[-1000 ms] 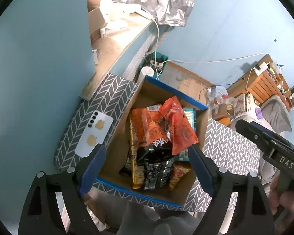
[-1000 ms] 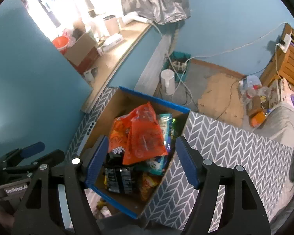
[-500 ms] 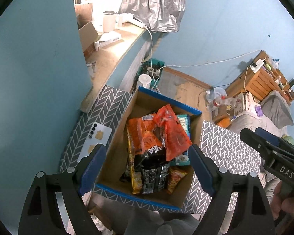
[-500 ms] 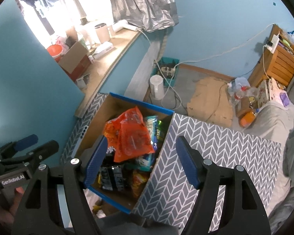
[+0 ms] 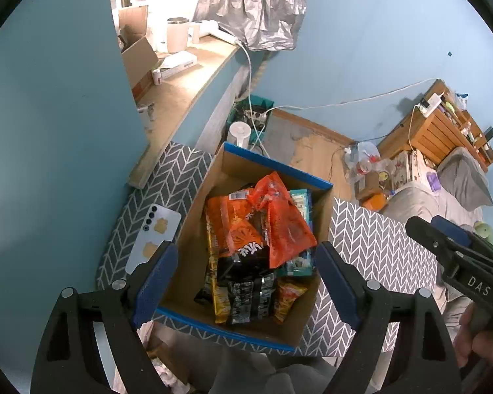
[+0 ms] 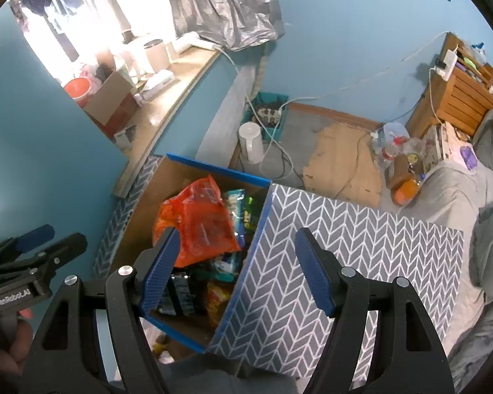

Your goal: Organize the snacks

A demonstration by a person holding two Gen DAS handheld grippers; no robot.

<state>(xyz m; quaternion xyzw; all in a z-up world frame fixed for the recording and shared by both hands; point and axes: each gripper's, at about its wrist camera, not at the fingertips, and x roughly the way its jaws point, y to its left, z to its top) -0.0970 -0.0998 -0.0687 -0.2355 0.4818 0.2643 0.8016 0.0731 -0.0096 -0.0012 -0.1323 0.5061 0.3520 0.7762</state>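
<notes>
Both the left gripper point(image 5: 243, 282) and right gripper point(image 6: 236, 269) hang released and empty above the cardboard box point(image 5: 194, 246), where the snack packets point(image 5: 259, 239) lie piled on the patterned surface point(image 5: 371, 239).

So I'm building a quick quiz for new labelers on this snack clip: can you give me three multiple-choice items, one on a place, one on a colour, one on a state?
1. Where does the phone lie?
A. inside the box
B. on the chevron cloth left of the box
C. on the window ledge

2. What colour is the cardboard box's rim?
A. blue
B. red
C. white

3. How is the left claw?
A. shut on the orange bag
B. shut and empty
C. open, holding nothing

Answers: 1 B, it rests on the patterned cloth beside the box wall. 2 A, blue edging runs along the top edges. 3 C, its blue pads stand wide apart above the snacks.
</notes>
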